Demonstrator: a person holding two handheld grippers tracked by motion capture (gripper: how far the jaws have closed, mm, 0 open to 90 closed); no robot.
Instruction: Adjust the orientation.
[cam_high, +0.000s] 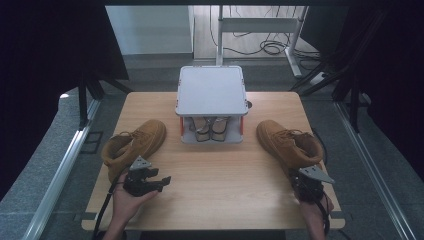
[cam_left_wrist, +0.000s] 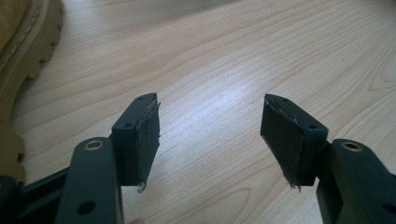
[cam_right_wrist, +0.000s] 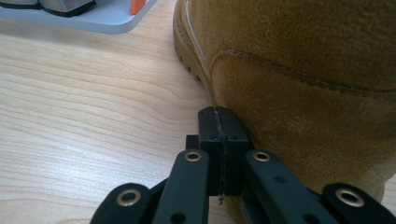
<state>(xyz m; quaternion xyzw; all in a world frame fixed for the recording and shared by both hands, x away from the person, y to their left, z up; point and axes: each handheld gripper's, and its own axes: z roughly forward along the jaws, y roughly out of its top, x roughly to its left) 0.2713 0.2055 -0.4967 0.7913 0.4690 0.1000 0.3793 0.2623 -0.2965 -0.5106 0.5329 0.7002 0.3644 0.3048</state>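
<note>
On the left half of the wooden table (cam_high: 215, 170), the left boot (cam_high: 134, 146), tan suede with a lugged sole, lies with its toe toward the far centre and its opening toward the near left edge. The left gripper (cam_high: 162, 181) sits just near of that boot's heel end, held in the person's left hand (cam_high: 127, 202), and points right across the tabletop. Its jaws stand apart with nothing between them; in the left gripper view its pads (cam_left_wrist: 148, 140) frame bare wood grain, and the boot's sole edge (cam_left_wrist: 28, 60) shows at the far left of that view, clear of the jaws.

At the far centre of the table stands a grey two-tier rack (cam_high: 212, 90) with orange posts; a dark pair of shoes (cam_high: 212, 129) sits on its lower shelf beneath the flat top panel.

On the right half, the right boot (cam_high: 289, 142) lies with its toe toward the rack and its heel toward the near right corner. The right gripper (cam_high: 306, 181), held in the person's right hand (cam_high: 316, 215), is at the heel end of this boot. In the right gripper view its jaws are pressed fully together, tips (cam_right_wrist: 218, 123) meeting on a closed seam, with nothing clamped between them. The tips lie against or just beside the suede heel (cam_right_wrist: 299, 121); actual contact cannot be confirmed. The rack's grey base (cam_right_wrist: 107, 16) shows at the far left of that view.
</note>
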